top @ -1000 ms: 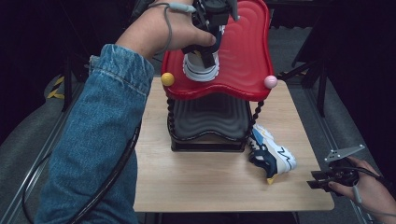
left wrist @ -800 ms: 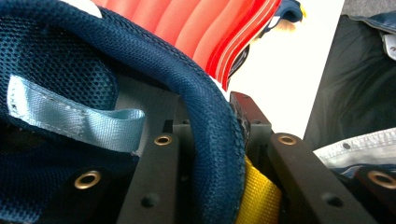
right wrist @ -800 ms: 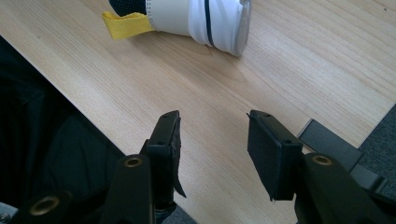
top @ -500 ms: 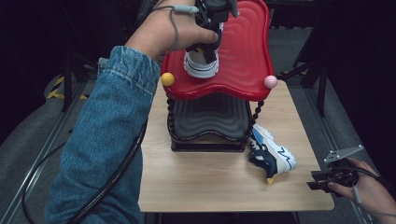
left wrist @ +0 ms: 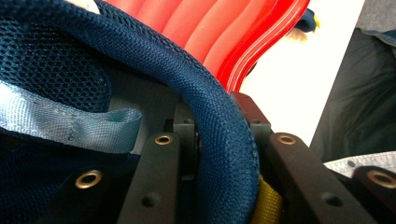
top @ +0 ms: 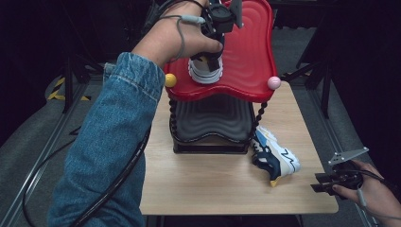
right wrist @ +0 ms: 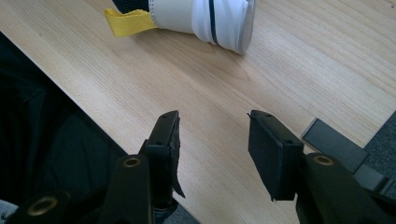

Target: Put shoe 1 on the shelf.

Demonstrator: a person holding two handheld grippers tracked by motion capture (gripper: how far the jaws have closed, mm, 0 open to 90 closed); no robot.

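A white and navy sneaker rests on the red wavy top shelf of a rack. My left gripper comes down on it from above and is shut on the sneaker's padded navy collar. Its jaws have just eased open a little, with the collar still pinched between them. A matching sneaker lies on its side on the wooden table, right of the rack's foot. My right gripper hovers open at the table's front right corner, nothing between its fingers. That sneaker's heel lies ahead of it.
Under the red shelf sits a black wavy shelf, joined by beaded posts. A yellow ball and a pink ball cap the front corners. A denim sleeve and cable cross the table's left side. Dark floor surrounds the table.
My left hand and the sneaker have shifted slightly on the red shelf. The right gripper and the sneaker on the table have not moved.
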